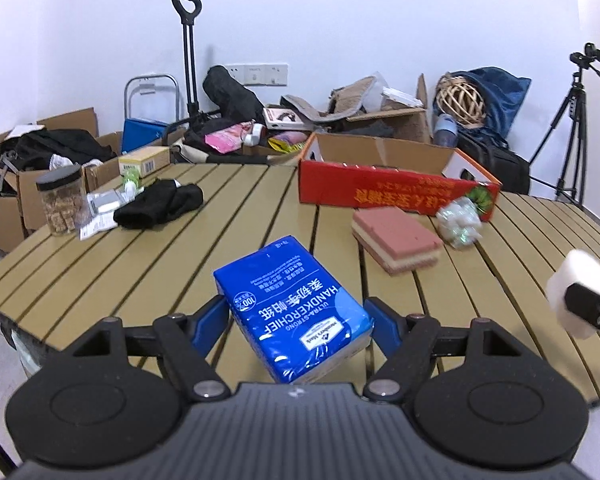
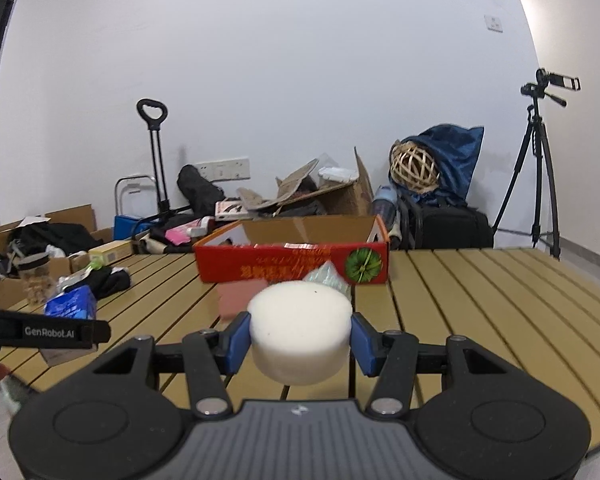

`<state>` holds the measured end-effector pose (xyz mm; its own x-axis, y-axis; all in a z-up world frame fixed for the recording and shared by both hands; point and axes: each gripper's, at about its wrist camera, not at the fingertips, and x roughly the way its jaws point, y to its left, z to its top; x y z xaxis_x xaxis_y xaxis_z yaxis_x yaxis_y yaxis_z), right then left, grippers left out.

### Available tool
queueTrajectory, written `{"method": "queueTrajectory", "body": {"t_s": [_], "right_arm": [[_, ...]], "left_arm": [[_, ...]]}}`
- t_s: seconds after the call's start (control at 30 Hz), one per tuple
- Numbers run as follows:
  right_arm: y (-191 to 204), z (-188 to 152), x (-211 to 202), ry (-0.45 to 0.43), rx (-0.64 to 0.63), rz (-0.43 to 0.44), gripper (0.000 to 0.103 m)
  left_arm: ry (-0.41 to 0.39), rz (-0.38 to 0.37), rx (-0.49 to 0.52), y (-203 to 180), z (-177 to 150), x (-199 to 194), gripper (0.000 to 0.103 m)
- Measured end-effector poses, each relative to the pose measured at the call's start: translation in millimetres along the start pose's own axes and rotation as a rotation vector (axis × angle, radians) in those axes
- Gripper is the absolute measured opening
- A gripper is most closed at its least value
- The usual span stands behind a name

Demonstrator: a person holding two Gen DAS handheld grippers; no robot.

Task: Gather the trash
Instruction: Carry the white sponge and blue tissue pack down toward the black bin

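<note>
A: Left side?
B: My left gripper (image 1: pixel 298 314) is clamped on the blue tissue pack (image 1: pixel 294 312), held just above the slatted tabletop (image 1: pixel 148 256).
A: Right?
B: My right gripper (image 2: pixel 298 344) pinches a white foam puck (image 2: pixel 299 332) between its blue pads, also off the tabletop.
A: Surroundings?
B: Red cardboard box (image 1: pixel 392 192) at the far edge; pink layered sponge (image 1: pixel 396 242) and a crumpled clear wrapper (image 1: pixel 460 222) near it; black cloth (image 1: pixel 160 204) and a jar (image 1: pixel 60 202) far left.

The left gripper (image 1: pixel 298 316) gripped a blue tissue pack (image 1: pixel 290 312) between its fingers (image 1: pixel 216 318), above the desk (image 1: pixel 140 264); beyond lay a pink sponge (image 1: pixel 396 236).
</note>
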<state>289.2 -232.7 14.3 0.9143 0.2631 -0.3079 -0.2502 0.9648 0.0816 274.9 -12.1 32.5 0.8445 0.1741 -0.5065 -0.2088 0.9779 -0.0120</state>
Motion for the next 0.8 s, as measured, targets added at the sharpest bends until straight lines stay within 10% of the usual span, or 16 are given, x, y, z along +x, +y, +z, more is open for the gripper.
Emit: {"method": "queueTrajectory", "body": {"t_s": [0.8], "right_arm": [[28,-95,-61,0.204,-0.028,0.074,0.052]], "left_arm": [[0.079,-0.088,0.079,17,-83,-72,0.076]]}}
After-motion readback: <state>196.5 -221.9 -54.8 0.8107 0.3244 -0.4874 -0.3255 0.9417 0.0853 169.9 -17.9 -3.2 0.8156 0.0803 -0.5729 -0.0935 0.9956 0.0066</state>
